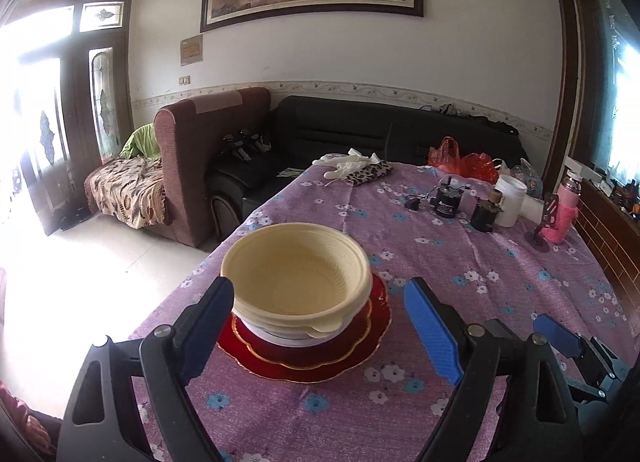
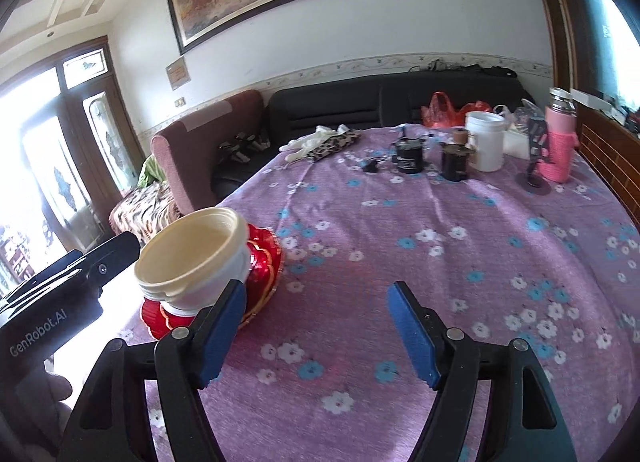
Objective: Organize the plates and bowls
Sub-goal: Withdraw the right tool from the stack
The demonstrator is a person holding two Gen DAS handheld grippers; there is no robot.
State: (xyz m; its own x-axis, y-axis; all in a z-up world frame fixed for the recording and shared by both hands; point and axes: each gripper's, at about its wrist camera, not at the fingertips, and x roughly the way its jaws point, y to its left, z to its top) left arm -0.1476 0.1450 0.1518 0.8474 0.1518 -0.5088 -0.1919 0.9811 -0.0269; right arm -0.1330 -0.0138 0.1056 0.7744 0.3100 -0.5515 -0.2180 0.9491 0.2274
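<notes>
The cream bowl [image 1: 296,274] sits on top of a stack: under it a white bowl [image 1: 288,336], and under that two red scalloped plates [image 1: 320,358] with gold rims, all on the purple flowered surface [image 1: 460,262]. The cream bowl looks like thin moulded plastic, so it is probably light and a little springy at the rim; a hard squeeze could flex it or make it slip. Its stepped, rolled rim is the likely place to take hold, one pad inside and one outside the wall. The red plates look glassy and glossy, likely heavier, slippery and breakable, and would be best taken by the edge.

The left tongs [image 1: 320,326] are spread wide with nothing pinched. The stack lies between their blue pads and just ahead, closer to the left pad, which seems to stand right beside the bowl's rim; contact cannot be told. The right pad stands apart from the plates.

The right tongs [image 2: 316,330] are also spread and empty, over bare cloth. The stack lies to their left, partly behind their left finger [image 2: 224,326].
</notes>
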